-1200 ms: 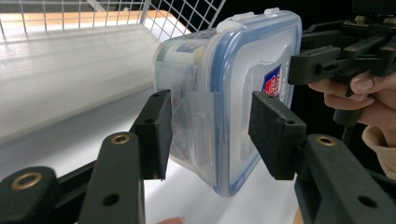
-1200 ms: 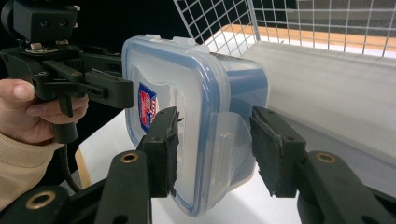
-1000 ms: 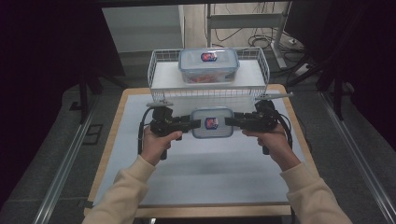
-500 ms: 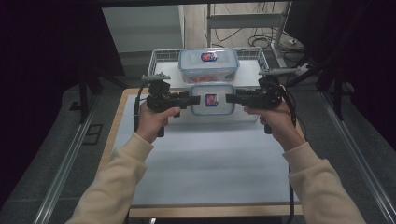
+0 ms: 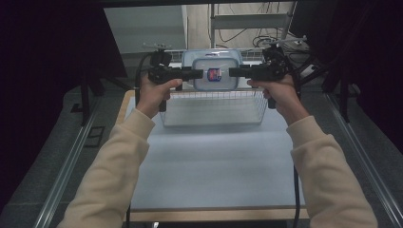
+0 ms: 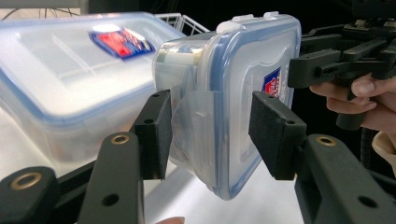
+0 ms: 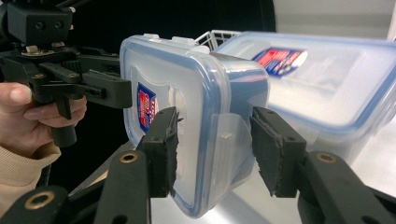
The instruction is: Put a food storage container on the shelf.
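1. High view: a small container (image 5: pixel 215 70) with a blue-rimmed lid and red-blue label is held in the air between the left gripper (image 5: pixel 198 74) and the right gripper (image 5: pixel 232 72), above the far part of a wire basket (image 5: pixel 214 107) on the table (image 5: pixel 214 166). Lid faces the camera; long axis runs left to right, between the two grippers.
2. Same view: jaw tips merge with the container's short ends, so the grip cannot be read here. The basket's far rim is hidden behind the container. Both forearms in cream sleeves (image 5: pixel 119 161) are cut off at the bottom edge.
3. Left gripper view: the jaws straddle one short end of the small container, over its translucent latch flap. The pad on the base side touches; the pad on the lid side appears to meet the rim, though contact there is hard to confirm. Lid faces right, label partly hidden by that pad.
4. Same view: a larger container (image 6: pixel 60 74) lies flat behind, cut off at the left edge. The other gripper and its hand (image 6: pixel 359 100) show at far right.
5. Right gripper view: the jaws clamp the opposite short end across lid and base. Lid faces left. The larger container sits behind at right, cut off by the frame edge.
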`<control>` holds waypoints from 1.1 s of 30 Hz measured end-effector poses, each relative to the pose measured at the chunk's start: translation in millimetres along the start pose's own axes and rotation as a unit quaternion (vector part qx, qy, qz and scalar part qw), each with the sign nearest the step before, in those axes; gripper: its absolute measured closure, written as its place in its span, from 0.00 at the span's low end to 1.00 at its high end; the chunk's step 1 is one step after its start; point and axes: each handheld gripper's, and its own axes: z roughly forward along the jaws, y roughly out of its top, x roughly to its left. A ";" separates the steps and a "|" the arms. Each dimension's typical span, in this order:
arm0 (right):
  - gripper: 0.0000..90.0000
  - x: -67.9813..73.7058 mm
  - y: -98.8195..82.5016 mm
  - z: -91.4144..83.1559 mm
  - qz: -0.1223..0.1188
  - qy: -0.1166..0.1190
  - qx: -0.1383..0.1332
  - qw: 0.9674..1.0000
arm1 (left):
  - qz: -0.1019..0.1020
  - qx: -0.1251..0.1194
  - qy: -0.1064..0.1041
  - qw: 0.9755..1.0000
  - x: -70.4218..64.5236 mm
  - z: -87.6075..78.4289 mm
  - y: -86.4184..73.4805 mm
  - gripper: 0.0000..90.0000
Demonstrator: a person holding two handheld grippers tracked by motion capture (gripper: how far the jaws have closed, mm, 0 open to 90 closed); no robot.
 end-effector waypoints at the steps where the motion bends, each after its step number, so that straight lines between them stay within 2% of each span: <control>1: 0.58 -2.0 3.8 0.9 0.000 0.000 0.000 1.000 | 0.000 0.001 0.000 1.000 1.9 0.9 3.9 0.56; 6: 0.58 -9.2 21.8 4.0 0.002 -0.003 -0.002 1.000 | 0.004 -0.002 -0.003 1.000 11.1 3.9 22.9 0.56; 11: 0.58 -17.3 39.1 7.3 0.003 -0.003 -0.001 1.000 | -0.005 -0.002 -0.005 1.000 19.4 7.6 37.9 0.56; 16: 0.58 -24.6 53.3 14.1 0.003 0.001 0.008 1.000 | -0.016 -0.005 -0.005 1.000 29.5 9.6 46.3 0.56; 23: 0.58 -41.8 59.7 31.8 0.024 0.008 0.015 1.000 | -0.043 -0.008 0.001 0.999 47.9 18.2 50.2 0.56; 25: 0.58 -46.5 61.6 35.2 0.029 0.007 0.016 0.999 | -0.045 -0.007 0.004 0.999 51.8 21.4 51.6 0.56; 30: 0.56 -58.4 62.1 43.8 0.046 0.008 0.019 0.999 | -0.060 -0.001 0.010 0.998 58.0 28.6 52.6 0.56; 33: 0.55 -62.8 60.6 46.3 0.061 0.005 0.011 0.998 | -0.078 -0.012 0.012 0.997 59.5 31.8 52.5 0.56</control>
